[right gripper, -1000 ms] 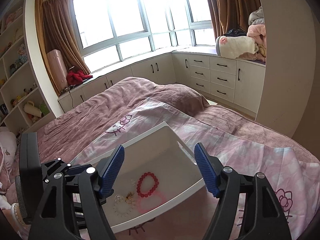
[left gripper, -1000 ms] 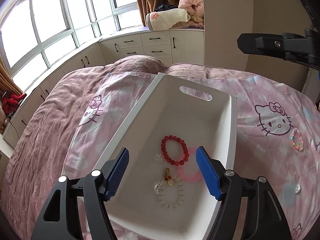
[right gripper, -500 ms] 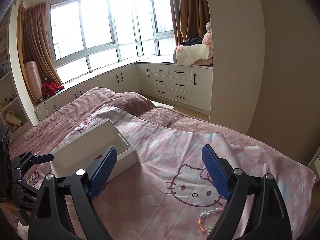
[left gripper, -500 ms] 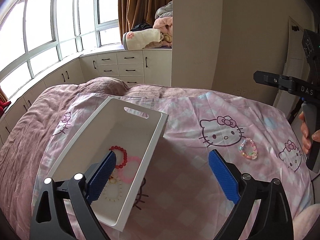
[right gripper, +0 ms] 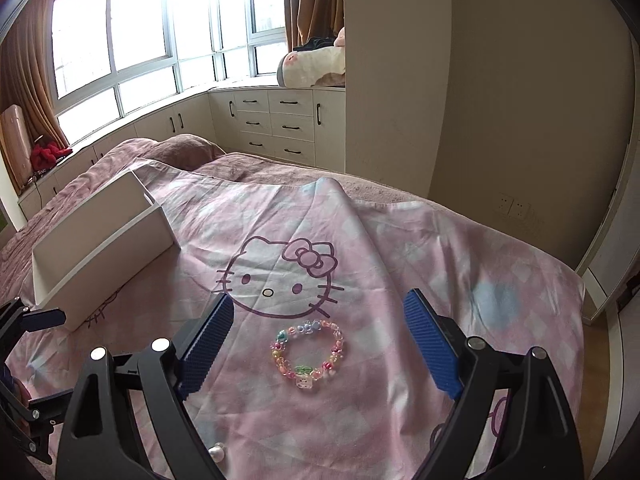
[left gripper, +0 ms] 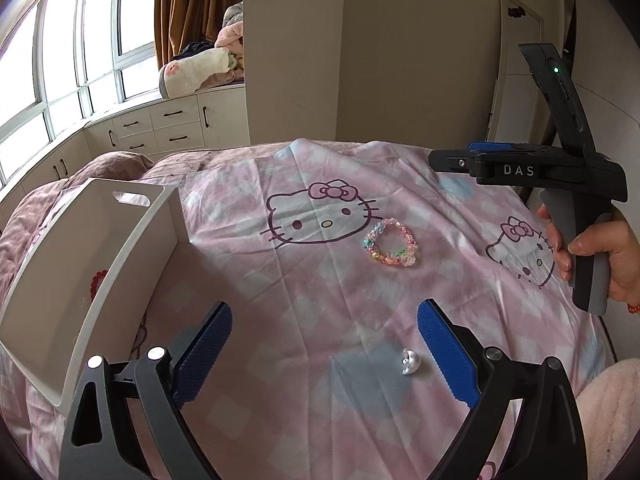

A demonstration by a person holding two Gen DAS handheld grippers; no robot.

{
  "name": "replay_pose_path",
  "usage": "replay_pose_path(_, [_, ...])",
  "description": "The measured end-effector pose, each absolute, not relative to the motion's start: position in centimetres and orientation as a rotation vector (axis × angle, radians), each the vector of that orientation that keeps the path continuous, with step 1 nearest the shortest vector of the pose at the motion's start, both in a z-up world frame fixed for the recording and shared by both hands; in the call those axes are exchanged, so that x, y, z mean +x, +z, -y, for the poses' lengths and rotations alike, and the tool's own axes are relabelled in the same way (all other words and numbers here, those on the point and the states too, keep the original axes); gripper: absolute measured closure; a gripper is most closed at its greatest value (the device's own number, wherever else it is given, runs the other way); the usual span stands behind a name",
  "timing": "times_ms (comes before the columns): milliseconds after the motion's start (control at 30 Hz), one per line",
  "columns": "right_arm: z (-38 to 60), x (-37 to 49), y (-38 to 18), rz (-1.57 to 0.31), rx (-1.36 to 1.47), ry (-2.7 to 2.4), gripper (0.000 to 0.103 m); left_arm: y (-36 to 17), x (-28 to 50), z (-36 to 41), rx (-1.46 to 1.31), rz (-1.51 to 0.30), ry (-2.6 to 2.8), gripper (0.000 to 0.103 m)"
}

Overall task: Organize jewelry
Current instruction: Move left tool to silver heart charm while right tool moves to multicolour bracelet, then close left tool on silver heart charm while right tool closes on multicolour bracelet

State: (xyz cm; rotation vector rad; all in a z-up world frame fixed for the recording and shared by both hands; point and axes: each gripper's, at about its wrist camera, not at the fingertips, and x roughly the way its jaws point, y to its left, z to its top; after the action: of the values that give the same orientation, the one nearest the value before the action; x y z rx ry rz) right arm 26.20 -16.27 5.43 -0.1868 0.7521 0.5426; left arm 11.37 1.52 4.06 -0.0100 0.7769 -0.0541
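A pastel beaded bracelet (right gripper: 307,354) lies on the pink Hello Kitty sheet, between my right gripper's (right gripper: 320,346) open fingers; it also shows in the left wrist view (left gripper: 390,242). A small silver pearl piece (left gripper: 410,361) lies just inside my open left gripper's (left gripper: 324,354) right finger, and shows at the bottom of the right wrist view (right gripper: 216,451). The white tray (left gripper: 104,268) stands at the left with a red bead bracelet (left gripper: 96,282) partly visible inside; the tray also shows in the right wrist view (right gripper: 100,248). Both grippers are empty.
The right gripper's body and the hand holding it (left gripper: 572,216) hang over the bed's right side. The bed's far edge meets a beige wall (right gripper: 520,100). White drawers (right gripper: 280,124) and windows stand beyond the bed. A pink fuzzy fabric (left gripper: 608,420) sits at bottom right.
Both grippers swung right, away from the tray. The left one now hovers over the silver pearl piece; the right one has lowered over the pastel bracelet. Both stayed open.
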Motion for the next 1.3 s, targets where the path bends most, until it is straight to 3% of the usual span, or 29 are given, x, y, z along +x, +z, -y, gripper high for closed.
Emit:
replay_pose_path(167, [16.7,26.3,1.6,-0.804,-0.21,0.532,0.021,0.4,12.3,0.8,-0.006,-0.828,-0.084,0.008])
replay_pose_path(367, [16.6,27.2,-2.7,-0.878,-0.23,0.53,0.038,-2.9,12.8,2.4,0.016,-0.872,-0.147,0.008])
replay_pose_path(500, [16.5,28.1,-4.6,-0.914,-0.213,0.499,0.039,-4.3,13.5,3.3,0.028,-0.893,-0.192,0.01])
replay_pose_path(633, [16.3,29.1,-5.9,-0.939,-0.193,0.501,0.042,-5.8,14.6,3.7,0.042,-0.929,-0.201,0.028])
replay_pose_path(733, [15.8,29.1,-6.2,-0.929,-0.218,0.51,0.046,-7.0,15.2,3.8,0.049,-0.948,-0.198,0.029])
replay_pose_path(967, [14.8,29.2,-6.7,-0.943,-0.203,0.559,0.076,-8.0,14.7,4.2,0.094,-0.936,-0.216,0.038])
replay_pose_path(1067, [14.4,29.0,-6.8,-0.939,-0.213,0.572,0.086,-8.0,14.4,4.1,0.102,-0.93,-0.221,0.05])
replay_pose_path(1133, [14.2,28.8,-6.7,-0.937,-0.219,0.579,0.087,-7.9,14.3,3.9,0.096,-0.931,-0.224,0.065])
replay_pose_path(1233, [14.3,28.7,-6.5,-0.946,-0.197,0.583,0.091,-7.7,14.1,3.6,0.083,-0.938,-0.233,0.078])
replay_pose_path(1300, [14.5,28.7,-6.3,-0.95,-0.182,0.578,0.095,-7.6,14.1,3.3,0.075,-0.943,-0.241,0.078])
